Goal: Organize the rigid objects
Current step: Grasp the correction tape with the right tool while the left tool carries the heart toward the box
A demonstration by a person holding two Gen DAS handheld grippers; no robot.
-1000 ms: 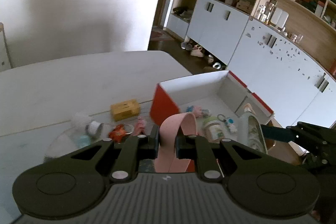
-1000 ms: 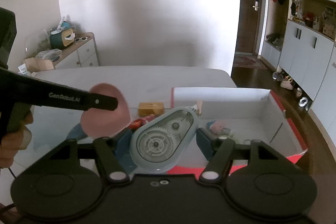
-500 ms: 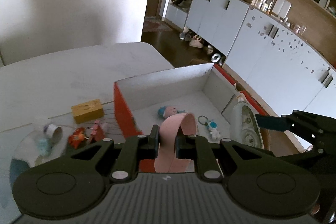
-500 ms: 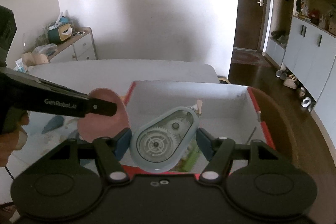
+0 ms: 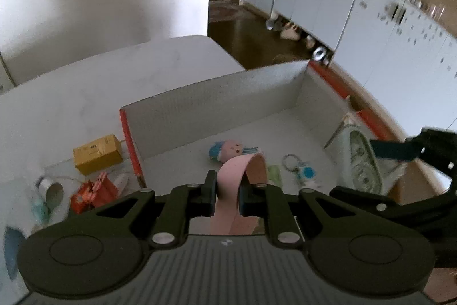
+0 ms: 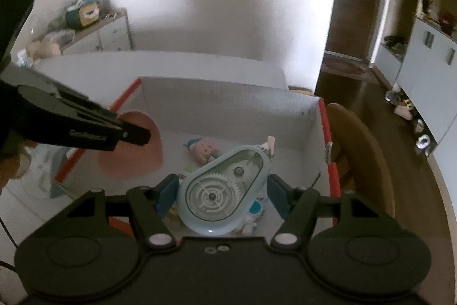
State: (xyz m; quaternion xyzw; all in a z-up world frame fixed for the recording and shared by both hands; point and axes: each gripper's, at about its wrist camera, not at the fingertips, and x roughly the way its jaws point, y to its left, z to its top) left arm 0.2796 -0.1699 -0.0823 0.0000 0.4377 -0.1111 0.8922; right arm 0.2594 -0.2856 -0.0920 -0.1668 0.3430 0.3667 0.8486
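- The left gripper (image 5: 225, 190) has its jaws closed on a pink disc (image 5: 240, 176), held edge-on above the box (image 5: 217, 107), near the box's left wall.
- The right gripper (image 6: 221, 190) has its jaws clamped on the sides of a pale blue tape dispenser (image 6: 222, 190), whose gears show through its clear face; it hangs over the box's floor.
- In the right wrist view the left gripper (image 6: 134, 133) reaches in over the box's left wall with the disc (image 6: 134, 159) in its tip.
- On the box floor lie a doll (image 5: 228, 150) toward the far wall and a keyring (image 5: 300, 169) nearer the right gripper.
- Left of the box, on the counter (image 5: 85, 93), sit a yellow block (image 5: 97, 153), an orange toy (image 5: 91, 190) and a small cup (image 5: 52, 190) on its side.
- A wooden chair (image 6: 362, 150) stands just beside the box's right wall.
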